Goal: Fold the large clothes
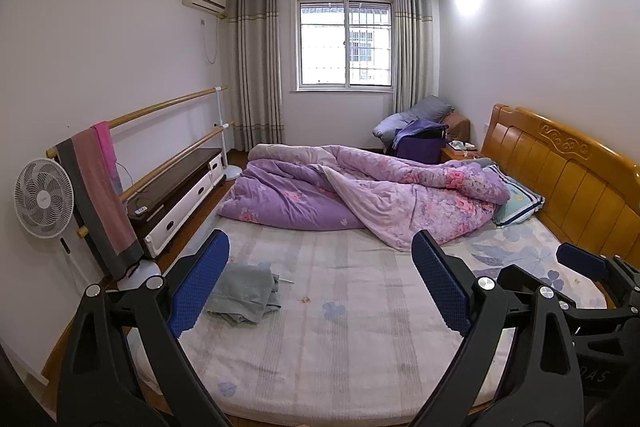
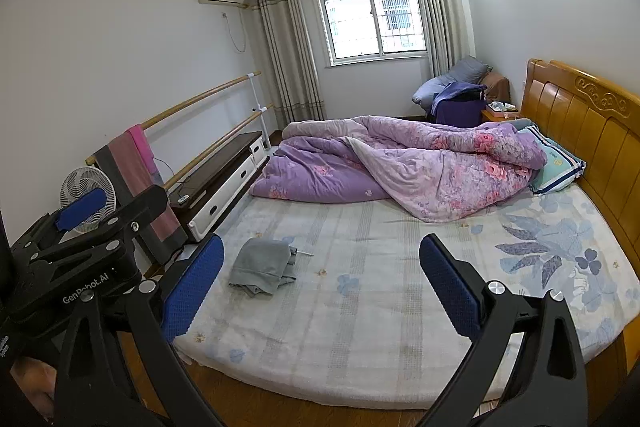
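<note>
A grey garment (image 1: 245,293) lies folded in a small bundle on the left part of the bed; it also shows in the right wrist view (image 2: 262,266). My left gripper (image 1: 320,283) is open and empty, held above the near edge of the bed, with the bundle just inside its left finger. My right gripper (image 2: 320,287) is open and empty, to the right of the left one; the bundle lies ahead and left of it. The right gripper shows in the left wrist view (image 1: 580,263) and the left gripper in the right wrist view (image 2: 84,207).
The bed (image 1: 360,327) has a pale floral sheet. A purple quilt (image 1: 360,191) lies heaped across its far half, a pillow (image 1: 516,201) by the wooden headboard (image 1: 568,167). A fan (image 1: 43,197), a towel rail (image 1: 104,187) and a low cabinet (image 1: 180,195) stand on the left.
</note>
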